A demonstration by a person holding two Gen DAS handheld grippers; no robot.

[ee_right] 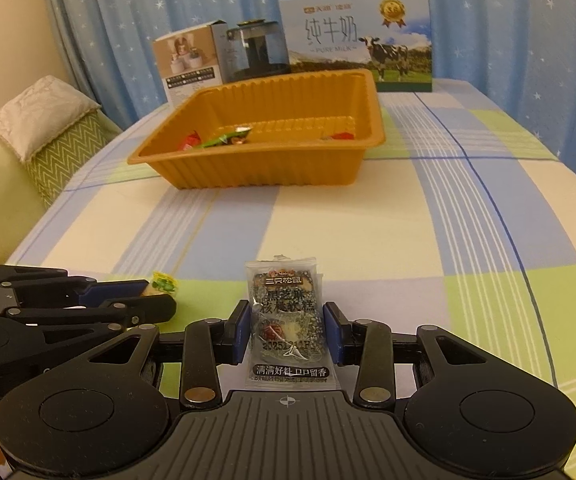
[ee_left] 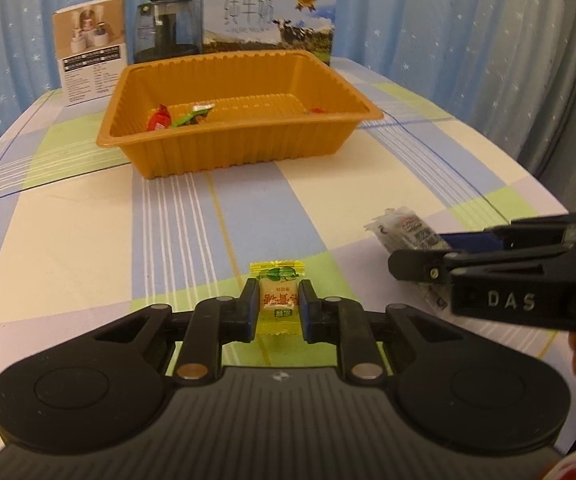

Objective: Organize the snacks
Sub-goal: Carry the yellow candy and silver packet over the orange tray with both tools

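Observation:
My left gripper (ee_left: 278, 307) is shut on a small yellow-wrapped candy (ee_left: 278, 298) just above the checked tablecloth. My right gripper (ee_right: 286, 330) is shut on a clear packet of black sesame walnut cake (ee_right: 286, 320). In the left wrist view the right gripper (ee_left: 419, 256) comes in from the right with the packet (ee_left: 405, 228). In the right wrist view the left gripper (ee_right: 152, 296) lies at the left with the candy (ee_right: 162, 283). An orange plastic tray (ee_left: 208, 148) stands farther back and holds a few wrapped snacks (ee_left: 180, 116); it also shows in the right wrist view (ee_right: 272, 168).
Behind the tray stand a white product box (ee_left: 90, 48), a dark glass kettle (ee_left: 164, 28) and a milk carton box with a cow picture (ee_left: 268, 20). Blue starred curtains hang behind. A green sofa with a cushion (ee_right: 36, 116) is left of the table.

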